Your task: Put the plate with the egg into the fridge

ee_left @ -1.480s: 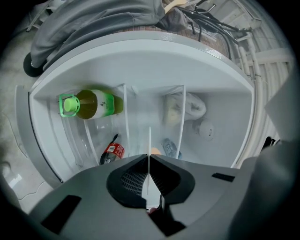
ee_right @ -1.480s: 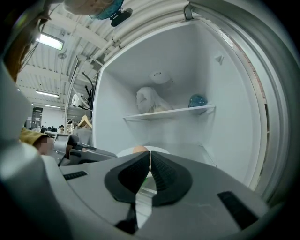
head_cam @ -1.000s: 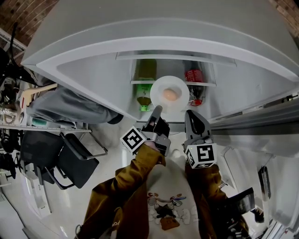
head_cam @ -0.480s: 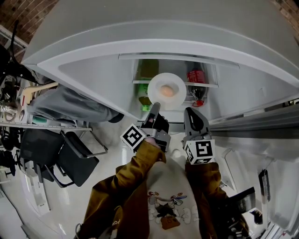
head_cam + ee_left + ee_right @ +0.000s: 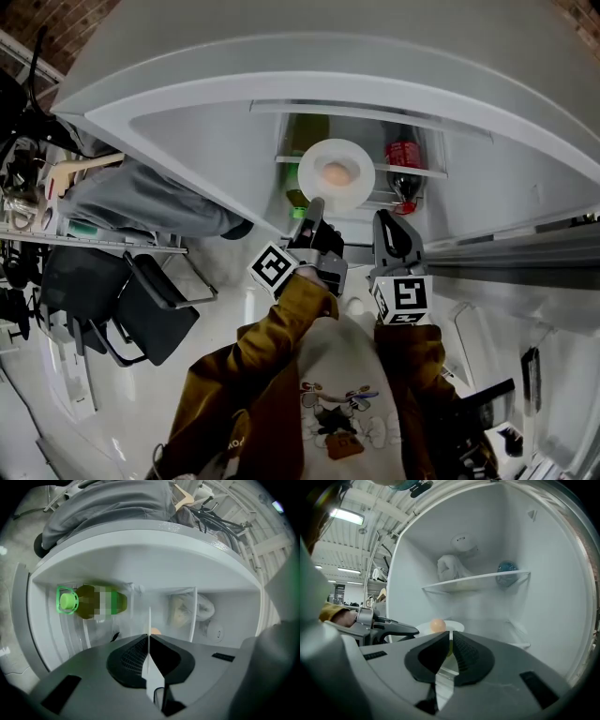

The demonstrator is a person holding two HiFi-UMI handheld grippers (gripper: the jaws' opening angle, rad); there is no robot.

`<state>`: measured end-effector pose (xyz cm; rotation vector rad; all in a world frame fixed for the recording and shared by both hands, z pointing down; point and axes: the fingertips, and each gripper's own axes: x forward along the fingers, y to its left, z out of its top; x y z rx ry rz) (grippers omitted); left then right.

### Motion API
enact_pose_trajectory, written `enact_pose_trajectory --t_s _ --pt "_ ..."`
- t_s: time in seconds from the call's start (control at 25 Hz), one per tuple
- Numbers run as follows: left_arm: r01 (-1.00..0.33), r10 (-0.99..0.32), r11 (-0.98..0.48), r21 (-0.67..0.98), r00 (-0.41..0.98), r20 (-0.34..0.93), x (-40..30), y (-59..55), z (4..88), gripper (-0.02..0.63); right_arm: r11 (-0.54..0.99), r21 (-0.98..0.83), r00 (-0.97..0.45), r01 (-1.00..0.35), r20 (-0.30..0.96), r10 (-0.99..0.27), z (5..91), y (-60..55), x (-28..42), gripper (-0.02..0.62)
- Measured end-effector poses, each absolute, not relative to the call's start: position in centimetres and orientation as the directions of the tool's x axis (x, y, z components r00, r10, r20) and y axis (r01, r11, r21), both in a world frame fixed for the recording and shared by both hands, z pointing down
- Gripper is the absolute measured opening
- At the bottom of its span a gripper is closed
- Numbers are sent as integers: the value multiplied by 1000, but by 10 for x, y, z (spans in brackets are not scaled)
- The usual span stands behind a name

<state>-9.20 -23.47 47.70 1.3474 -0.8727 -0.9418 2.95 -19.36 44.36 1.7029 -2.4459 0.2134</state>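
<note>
plate point(image 5: 315, 180) perhaps deeper inside fridge point(image 5: 187, 141)

Both arms reach forward, side by side. The left hand-held gripper point(image 5: 316, 204) pinches the plate point(image 5: 359, 157) by its rim. The right hand-held gripper point(image 5: 386, 220) is closed and holds nothing.

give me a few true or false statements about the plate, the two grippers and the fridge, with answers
1. The left gripper is clamped on the rim of the plate. True.
2. The right gripper also holds the plate. False: its jaws are together and empty, beside the plate.
3. An egg lies on the plate. True.
4. The fridge is closed. False: it stands open, with its shelves showing.
5. A green-capped bottle sits in the fridge. True.
</note>
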Motion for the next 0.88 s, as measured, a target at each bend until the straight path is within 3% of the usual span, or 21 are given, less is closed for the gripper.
enact_pose_trajectory --t_s 0.88 --pt "30 -957 35 999 289 25 -108 -258 495 18 370 -42 -369 -928 233 -900 454 -214 17 8"
